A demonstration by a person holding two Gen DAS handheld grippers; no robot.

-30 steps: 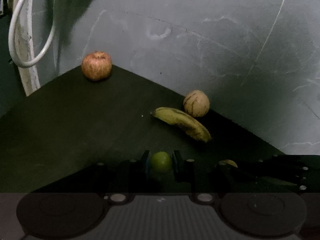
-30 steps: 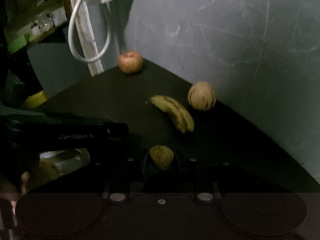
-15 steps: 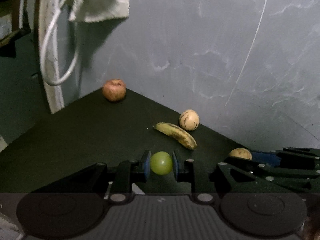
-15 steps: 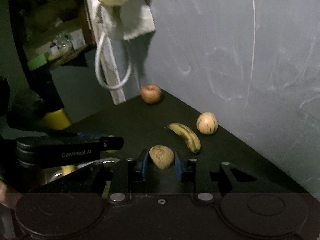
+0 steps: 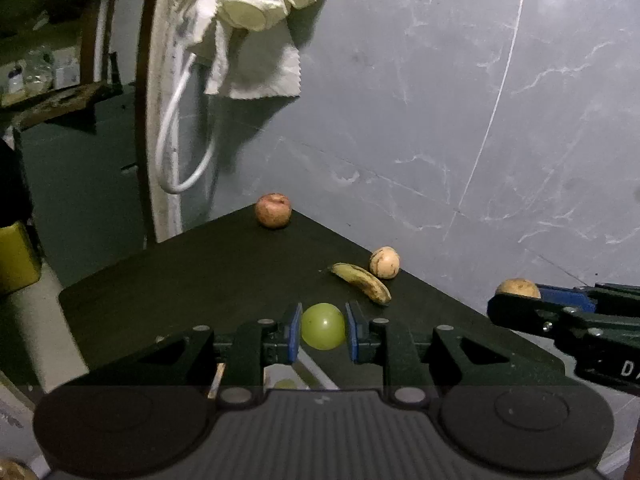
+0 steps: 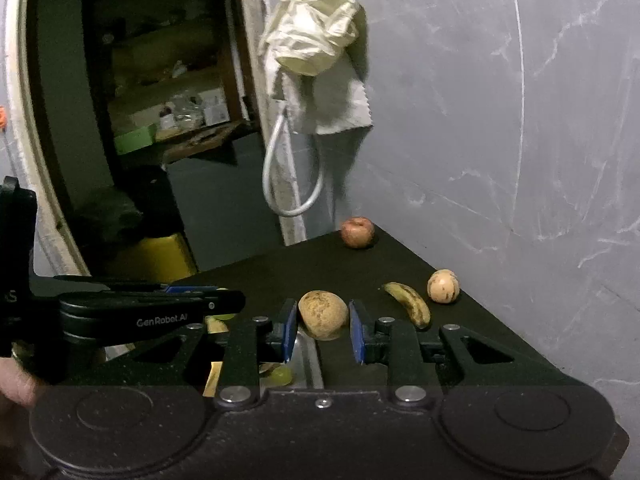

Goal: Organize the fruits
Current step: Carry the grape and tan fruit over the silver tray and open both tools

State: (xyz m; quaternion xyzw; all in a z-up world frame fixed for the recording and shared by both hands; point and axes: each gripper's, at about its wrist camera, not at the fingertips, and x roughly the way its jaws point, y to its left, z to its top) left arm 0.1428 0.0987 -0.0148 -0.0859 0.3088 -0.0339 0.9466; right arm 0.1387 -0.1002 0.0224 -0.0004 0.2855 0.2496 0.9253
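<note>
My left gripper (image 5: 322,326) is shut on a round green fruit (image 5: 323,325), held above the near edge of the dark table (image 5: 192,280). My right gripper (image 6: 323,322) is shut on a brown speckled fruit (image 6: 322,314); that fruit also shows at the far right of the left wrist view (image 5: 518,288). On the table lie a red apple (image 5: 273,210) at the far corner, a spotted banana (image 5: 362,282), and a striped tan fruit (image 5: 384,262) by the wall. The same apple (image 6: 358,232), banana (image 6: 409,303) and striped fruit (image 6: 443,286) show in the right wrist view.
A grey wall (image 5: 460,120) runs along the table's right side. A white cloth (image 5: 256,12) and a white cable loop (image 5: 180,148) hang at the wall's corner. A metal tray (image 6: 306,354) with pale fruit pieces lies below the grippers. A yellow container (image 6: 154,256) stands left.
Both grippers have risen and drawn back from the table, each carrying its fruit. The apple, banana and striped fruit look smaller and farther away.
</note>
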